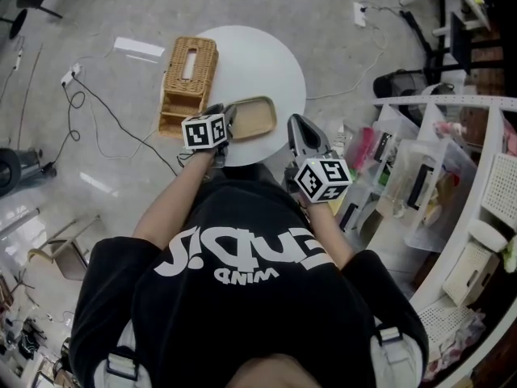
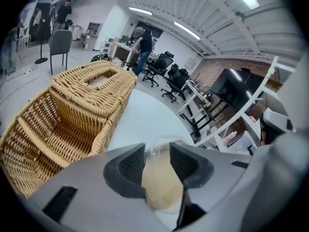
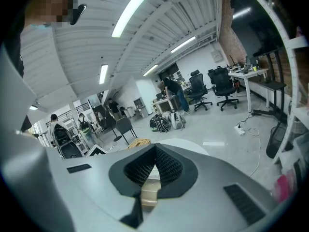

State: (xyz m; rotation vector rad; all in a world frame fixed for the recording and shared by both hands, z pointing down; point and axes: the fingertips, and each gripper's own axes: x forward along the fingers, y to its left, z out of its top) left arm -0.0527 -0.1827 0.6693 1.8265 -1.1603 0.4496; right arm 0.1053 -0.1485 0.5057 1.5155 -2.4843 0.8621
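**Desk:** Head view, please.

**Operator:** I list a round white table (image 1: pixel 266 63). A wicker basket (image 1: pixel 188 83) sits on its left part. An oblong tray (image 1: pixel 254 118) with a tan inside lies at the near edge, just beside the basket. My left gripper (image 1: pixel 231 120) is at the tray's left end. My right gripper (image 1: pixel 297 124) hangs off the table's right edge, near the tray's other end but apart from it.

**Desk:** Left gripper view?

**Operator:** The jaws are part open with a narrow gap. The tray (image 2: pixel 161 187) fills that gap, and its clear rim shows at the tips. I can't tell whether the pads touch it. The basket (image 2: pixel 82 110) stands close on the left.

**Desk:** Right gripper view?

**Operator:** The jaws are closed tip to tip and have hold of nothing. Only table and a strip of tan show beyond them.

**Desk:** Handling notes on the tray?

**Operator:** I'd class it as light, thin-walled and fairly stiff, though it is likely to flex. The clear rim looks smooth, so it is probably slippery. I'd grip the rim at the short end, square on. A heavy squeeze could buckle it, and lifting by one end could tip it.
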